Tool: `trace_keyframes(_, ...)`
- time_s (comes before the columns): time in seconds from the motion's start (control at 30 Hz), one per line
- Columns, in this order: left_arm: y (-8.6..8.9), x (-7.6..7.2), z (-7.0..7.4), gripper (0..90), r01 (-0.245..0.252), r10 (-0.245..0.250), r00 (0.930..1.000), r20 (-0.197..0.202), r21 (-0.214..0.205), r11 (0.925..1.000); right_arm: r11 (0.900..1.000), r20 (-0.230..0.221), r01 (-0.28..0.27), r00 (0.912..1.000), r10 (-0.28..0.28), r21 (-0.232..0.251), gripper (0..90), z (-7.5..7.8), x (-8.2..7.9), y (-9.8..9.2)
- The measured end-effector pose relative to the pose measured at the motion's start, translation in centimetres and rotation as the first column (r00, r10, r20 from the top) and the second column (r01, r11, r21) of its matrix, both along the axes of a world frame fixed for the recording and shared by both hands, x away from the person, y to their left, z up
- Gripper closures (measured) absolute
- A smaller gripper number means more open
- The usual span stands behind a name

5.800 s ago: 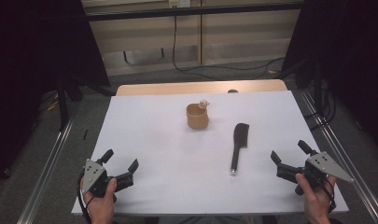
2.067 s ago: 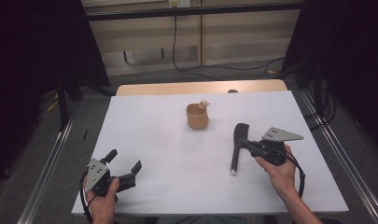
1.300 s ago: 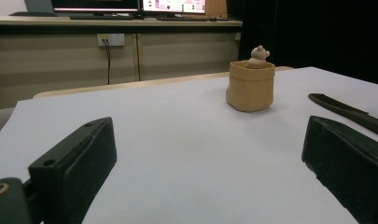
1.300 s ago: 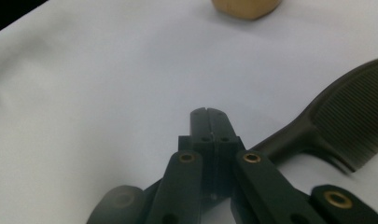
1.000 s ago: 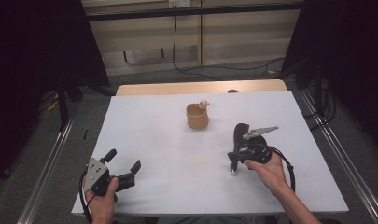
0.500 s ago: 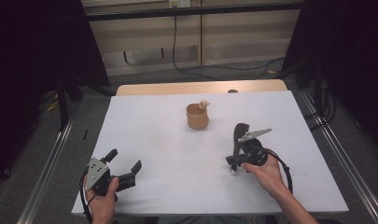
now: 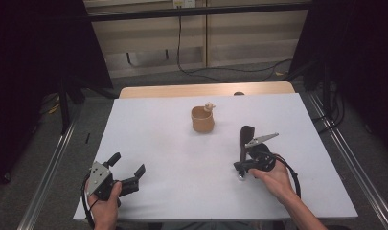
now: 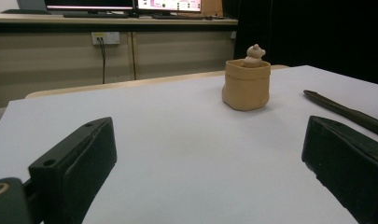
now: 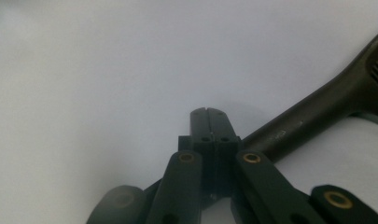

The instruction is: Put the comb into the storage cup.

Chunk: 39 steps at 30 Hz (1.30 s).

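Black plastic fingers of your right gripper [image 9: 208,114] are pressed together with nothing between them, tips down at the handle end of the dark, long-handled brush [image 7: 244,143]. Part them first, straddle the handle square, then close; a pinch at the very tip may let it swing. The brush lies flat on the white table [image 7: 158,143], right of the tan pot with a small bear figure [image 7: 203,119]. Your left gripper [image 7: 127,172] rests with fingers wide, empty.

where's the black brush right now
In the high view the black brush lies on the right half of the white table, right of the tan cup, with the right gripper over its handle end.
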State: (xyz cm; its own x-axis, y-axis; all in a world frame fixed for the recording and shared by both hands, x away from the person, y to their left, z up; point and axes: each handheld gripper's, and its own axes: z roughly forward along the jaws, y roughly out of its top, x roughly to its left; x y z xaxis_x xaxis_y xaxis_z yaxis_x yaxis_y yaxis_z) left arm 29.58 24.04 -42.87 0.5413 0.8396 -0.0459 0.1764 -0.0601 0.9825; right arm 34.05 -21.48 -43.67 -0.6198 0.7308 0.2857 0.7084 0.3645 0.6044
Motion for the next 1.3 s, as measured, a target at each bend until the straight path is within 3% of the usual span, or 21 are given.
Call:
trace_keyframes(0.67,0.1,0.0,0.1,3.3,0.007,-0.007,1.0,0.002,-0.001,1.0,0.9993,-0.024,-0.014,0.9996,0.014,-0.033,90.0,-0.3,-0.6,-0.1)
trace_keyframes(1.3,0.1,0.1,0.0,3.3,0.009,-0.009,0.9999,-0.005,0.0,1.0,0.9978,-0.044,0.03,0.9985,-0.033,-0.059,90.0,-0.1,-1.0,-1.8)
